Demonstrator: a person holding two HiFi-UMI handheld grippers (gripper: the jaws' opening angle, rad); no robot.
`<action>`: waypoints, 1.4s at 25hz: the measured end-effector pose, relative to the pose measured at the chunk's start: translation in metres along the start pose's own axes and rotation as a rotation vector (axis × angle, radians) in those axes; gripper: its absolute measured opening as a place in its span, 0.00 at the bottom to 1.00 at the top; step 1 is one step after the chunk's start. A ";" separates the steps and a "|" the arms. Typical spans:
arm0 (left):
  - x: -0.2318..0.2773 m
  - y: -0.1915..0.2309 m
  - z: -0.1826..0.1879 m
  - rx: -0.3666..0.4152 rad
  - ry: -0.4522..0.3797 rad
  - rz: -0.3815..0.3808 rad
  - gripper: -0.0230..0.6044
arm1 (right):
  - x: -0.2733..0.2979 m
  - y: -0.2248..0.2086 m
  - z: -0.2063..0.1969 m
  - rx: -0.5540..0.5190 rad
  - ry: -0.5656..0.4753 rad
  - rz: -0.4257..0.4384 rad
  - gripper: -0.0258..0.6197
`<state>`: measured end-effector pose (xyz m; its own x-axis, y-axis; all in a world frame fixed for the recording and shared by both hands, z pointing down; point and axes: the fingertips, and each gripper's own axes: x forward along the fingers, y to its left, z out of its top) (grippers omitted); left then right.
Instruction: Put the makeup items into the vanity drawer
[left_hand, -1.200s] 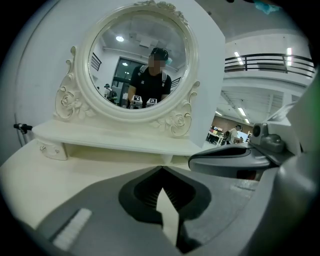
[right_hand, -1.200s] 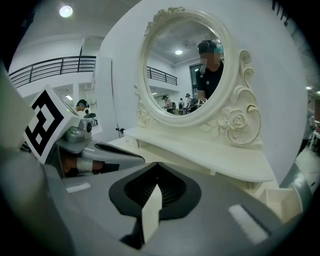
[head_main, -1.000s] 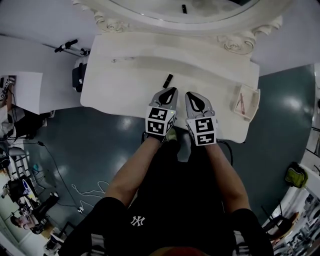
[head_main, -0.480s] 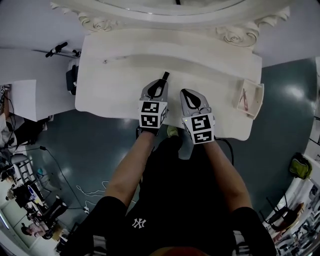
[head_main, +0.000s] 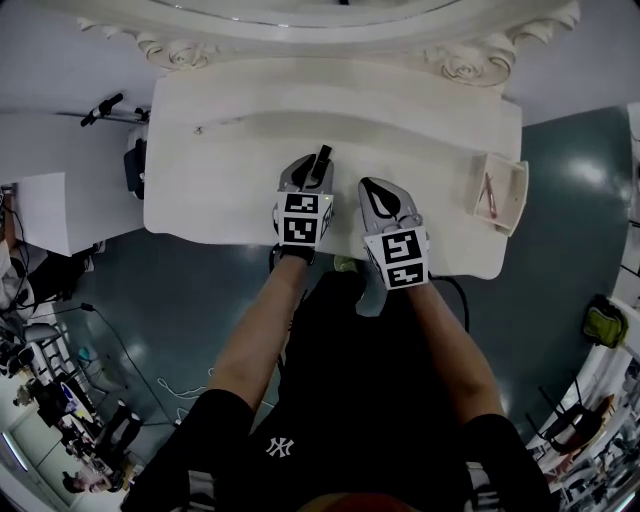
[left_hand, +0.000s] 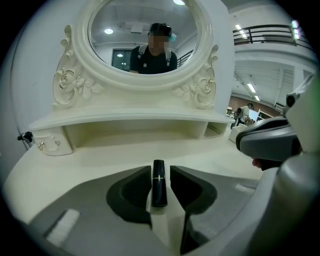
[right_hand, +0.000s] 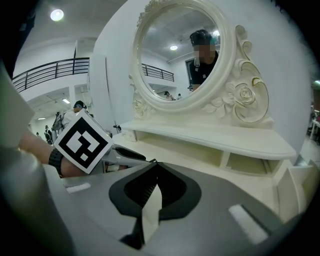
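Left hand-held gripper (left_hand: 160, 172), jaws narrowly parted, straddles a black lipstick (left_hand: 159, 186) on the tabletop (head_main: 230, 170); right hand-held gripper (right_hand: 153, 164) clenched empty; tray (head_main: 511, 206) holds a thin pinkish tool (head_main: 488, 195).

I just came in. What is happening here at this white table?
A person works at a white vanity table with a claw in each hand. The left claw has its jaws around a black lipstick tube lying on the tabletop, not yet clamped. The right claw is shut and empty beside it.
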<state>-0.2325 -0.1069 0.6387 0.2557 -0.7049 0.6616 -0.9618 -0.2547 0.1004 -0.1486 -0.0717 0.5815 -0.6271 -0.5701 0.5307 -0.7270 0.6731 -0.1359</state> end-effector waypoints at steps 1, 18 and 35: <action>0.002 0.000 -0.001 0.003 0.009 -0.003 0.19 | 0.000 -0.001 0.000 0.000 -0.002 -0.004 0.08; 0.008 -0.010 -0.009 0.024 0.079 0.006 0.19 | -0.021 -0.022 -0.004 0.029 0.008 -0.064 0.08; -0.032 -0.088 0.038 0.018 -0.006 -0.130 0.19 | -0.071 -0.036 0.008 0.050 -0.024 -0.144 0.08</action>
<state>-0.1524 -0.0876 0.5803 0.3789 -0.6692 0.6392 -0.9186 -0.3558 0.1720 -0.0806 -0.0592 0.5422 -0.5215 -0.6706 0.5276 -0.8225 0.5596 -0.1017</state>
